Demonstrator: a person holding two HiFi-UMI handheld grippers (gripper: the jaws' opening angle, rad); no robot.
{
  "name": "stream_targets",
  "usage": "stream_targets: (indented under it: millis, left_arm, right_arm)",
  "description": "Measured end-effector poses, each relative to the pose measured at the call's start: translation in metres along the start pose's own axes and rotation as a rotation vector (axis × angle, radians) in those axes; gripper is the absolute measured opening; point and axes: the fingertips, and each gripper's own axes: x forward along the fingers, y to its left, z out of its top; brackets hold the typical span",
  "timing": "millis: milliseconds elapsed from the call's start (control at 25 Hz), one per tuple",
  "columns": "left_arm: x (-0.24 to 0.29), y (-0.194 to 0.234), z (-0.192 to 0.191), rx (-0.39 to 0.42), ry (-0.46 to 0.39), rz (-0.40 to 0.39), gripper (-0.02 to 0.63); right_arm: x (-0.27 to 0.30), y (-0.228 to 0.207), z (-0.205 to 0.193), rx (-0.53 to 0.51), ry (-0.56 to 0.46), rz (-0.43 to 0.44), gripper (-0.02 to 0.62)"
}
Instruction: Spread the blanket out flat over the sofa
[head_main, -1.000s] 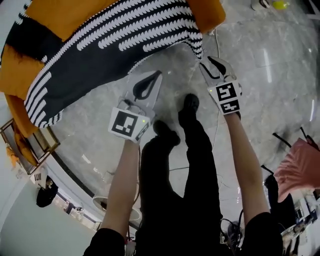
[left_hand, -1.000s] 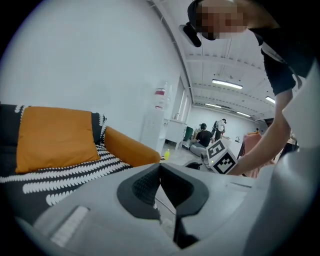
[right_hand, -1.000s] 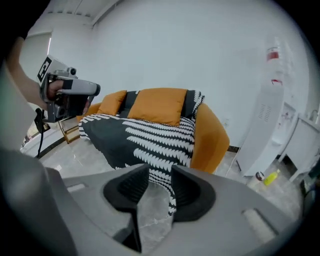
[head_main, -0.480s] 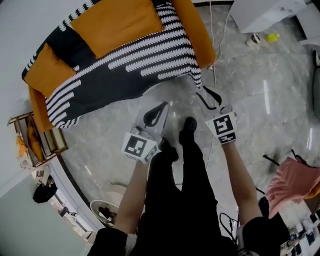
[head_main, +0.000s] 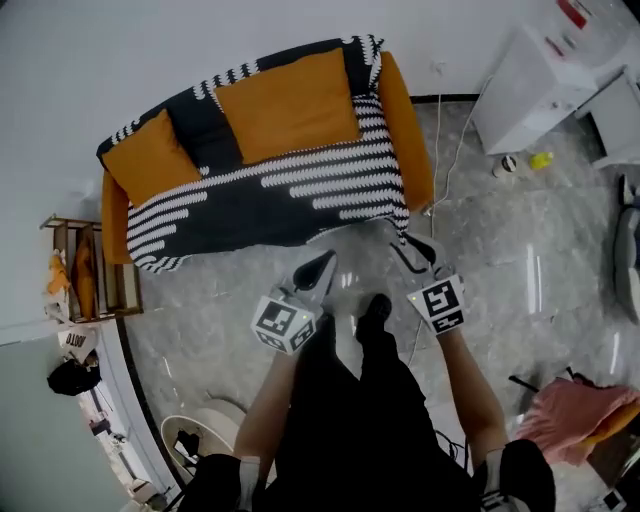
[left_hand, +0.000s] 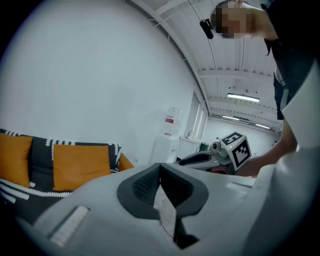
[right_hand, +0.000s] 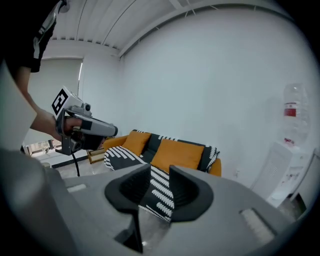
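Along sofa (head_main: 405, 130), blanket (head_main: 270, 205) lengthwise.

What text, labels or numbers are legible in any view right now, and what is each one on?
Nothing reads clearly.
White sign beside the wooden rack: dark letters, too blurred to read.
Red label on the water bottle: too small to read.
Marker cubes: black-and-white square patterns only, no words or numbers.
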Motion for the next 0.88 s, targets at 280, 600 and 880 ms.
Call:
stream_targets:
  millis: [280, 600, 880]
  left_arm:
    - [-0.037, 0.002, 0.024, -0.017, -0.03, 0.027, 0.011]
    - [-0.053, 0.026, 0.078, 0.02, -0.111, 0.038, 0.011]
    - [-0.061, 0.045, 0.117, 0.053, -0.144, 0.039, 0.011]
  right_arm:
    - [-0.01, 0.03, 0.05, -0.024, -0.052, 0.023, 0.115]
    - [-0.006, 0.045, 0.112, -0.064, -0.124, 0.029, 0.106]
    - [0.016, 0.059, 0.164, -0.041, -0.187, 0.078, 0.071]
